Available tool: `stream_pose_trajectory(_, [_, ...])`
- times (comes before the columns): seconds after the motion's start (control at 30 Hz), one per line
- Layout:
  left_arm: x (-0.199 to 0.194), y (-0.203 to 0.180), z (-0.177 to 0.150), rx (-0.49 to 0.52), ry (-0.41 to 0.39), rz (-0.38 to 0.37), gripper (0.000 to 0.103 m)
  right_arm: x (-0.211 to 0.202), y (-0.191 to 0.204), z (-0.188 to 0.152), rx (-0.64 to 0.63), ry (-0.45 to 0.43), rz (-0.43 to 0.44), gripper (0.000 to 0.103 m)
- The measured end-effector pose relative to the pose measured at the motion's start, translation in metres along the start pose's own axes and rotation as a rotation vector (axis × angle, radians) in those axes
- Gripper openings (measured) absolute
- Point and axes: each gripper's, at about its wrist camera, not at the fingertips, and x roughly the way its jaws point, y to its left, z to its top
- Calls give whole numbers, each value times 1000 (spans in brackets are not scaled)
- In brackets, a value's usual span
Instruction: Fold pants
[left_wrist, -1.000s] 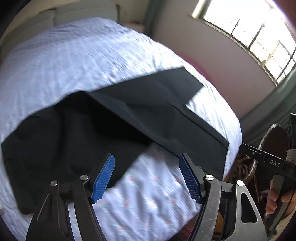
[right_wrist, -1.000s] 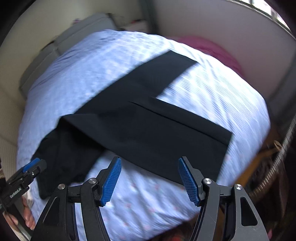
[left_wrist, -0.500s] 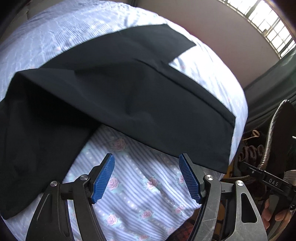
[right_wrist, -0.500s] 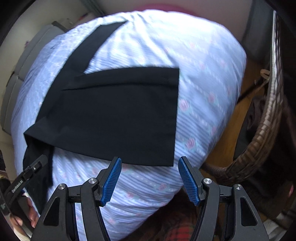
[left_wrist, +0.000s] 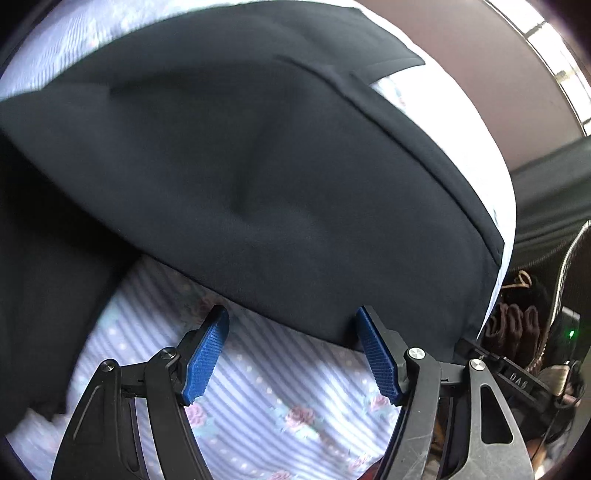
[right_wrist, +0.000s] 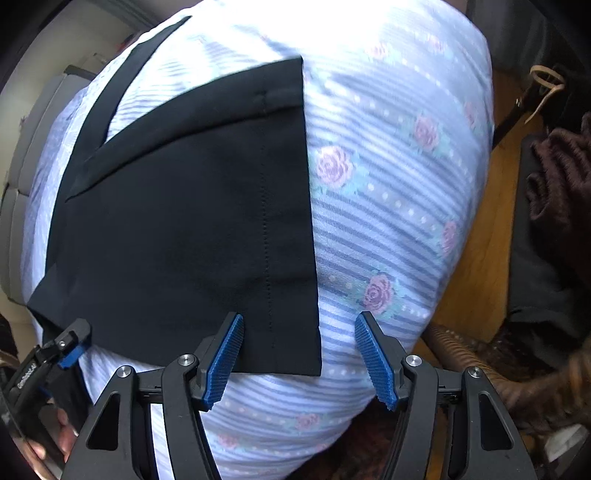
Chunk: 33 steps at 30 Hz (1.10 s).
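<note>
Black pants (right_wrist: 184, 229) lie spread, unfolded, on the floral bedsheet (right_wrist: 388, 221); left gripper (left_wrist: 291, 354) and right gripper (right_wrist: 299, 358) hover open and empty at the leg's edge.

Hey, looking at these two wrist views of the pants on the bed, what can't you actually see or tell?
- Waistband end of the pants: left wrist view, lost in dark folds at the left edge.
- Far pant leg: right wrist view, cut off at the top.
- Basket contents: right wrist view, dark and blurred.

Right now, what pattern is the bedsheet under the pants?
Pale blue stripes with pink roses on the bedsheet; right wrist view shows it best.
</note>
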Motion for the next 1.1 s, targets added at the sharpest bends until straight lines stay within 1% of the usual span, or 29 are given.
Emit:
stream_pose_trajectory(0.07, [3, 1, 2, -14, 2, -14, 69, 3, -1, 1, 13, 9, 11, 64])
stream_pose_trajectory(0.13, [4, -2, 4, -5, 4, -28, 56, 4, -2, 2, 20, 21, 24, 63])
stream_pose_trajectory(0.17, [3, -3, 5, 2, 7, -36, 41, 4, -1, 2, 20, 29, 42, 55])
stream_pose_trajectory(0.2, [3, -6, 7, 13, 11, -44, 27, 2, 0, 4, 7, 37, 57, 45])
stream_pose_trajectory(0.23, [0, -8, 10, 23, 17, -51, 23, 0, 4, 6, -11, 45, 52, 38])
stream_pose_trajectory(0.27, [-4, -12, 12, 35, 21, -63, 16, -4, 7, 7, -27, 48, 35, 28])
stream_pose_trajectory(0.3, [-9, -16, 14, 45, 16, -68, 14, -11, 10, 9, -42, 51, 34, 13])
stream_pose_trajectory(0.4, [-28, -28, 21, 71, -18, -79, 12, -37, 13, 18, -14, 38, 94, 10])
stream_pose_trajectory(0.47, [-47, -37, 28, 78, -48, -92, 12, -63, 22, 29, -8, 0, 142, 10])
stream_pose_trajectory(0.5, [-60, -42, 35, 82, -74, -100, 11, -82, 30, 40, -19, -35, 168, 10])
stream_pose_trajectory(0.57, [-79, -49, 50, 84, -119, -108, 10, -109, 47, 60, -52, -102, 191, 10])
stream_pose_trajectory(0.6, [-84, -52, 57, 83, -133, -110, 9, -127, 59, 76, -80, -154, 202, 10])
stream_pose_trajectory(0.63, [-93, -55, 70, 80, -152, -110, 9, -139, 68, 88, -97, -193, 217, 10])
stream_pose_trajectory(0.73, [-110, -62, 110, 78, -203, -122, 8, -167, 97, 138, -139, -295, 278, 10])
stream_pose_trajectory(0.77, [-114, -64, 127, 82, -219, -118, 8, -170, 102, 159, -146, -311, 286, 10])
stream_pose_trajectory(0.8, [-116, -64, 137, 87, -229, -115, 8, -174, 115, 180, -159, -332, 293, 10])
stream_pose_trajectory(0.87, [-116, -68, 171, 102, -250, -95, 8, -173, 137, 208, -181, -354, 316, 10])
stream_pose_trajectory(0.9, [-115, -66, 181, 103, -251, -89, 8, -171, 149, 228, -195, -361, 318, 10])
stream_pose_trajectory(0.93, [-112, -66, 199, 101, -250, -82, 8, -168, 157, 241, -210, -365, 318, 10])
stream_pose_trajectory(1.0, [-101, -63, 227, 79, -231, -77, 8, -158, 175, 267, -240, -363, 303, 10])
stream_pose_trajectory(1.03, [-93, -59, 246, 53, -212, -75, 8, -150, 186, 280, -255, -357, 298, 10])
stream_pose_trajectory(1.1, [-78, -54, 268, 31, -183, -71, 8, -136, 196, 304, -270, -337, 288, 10])
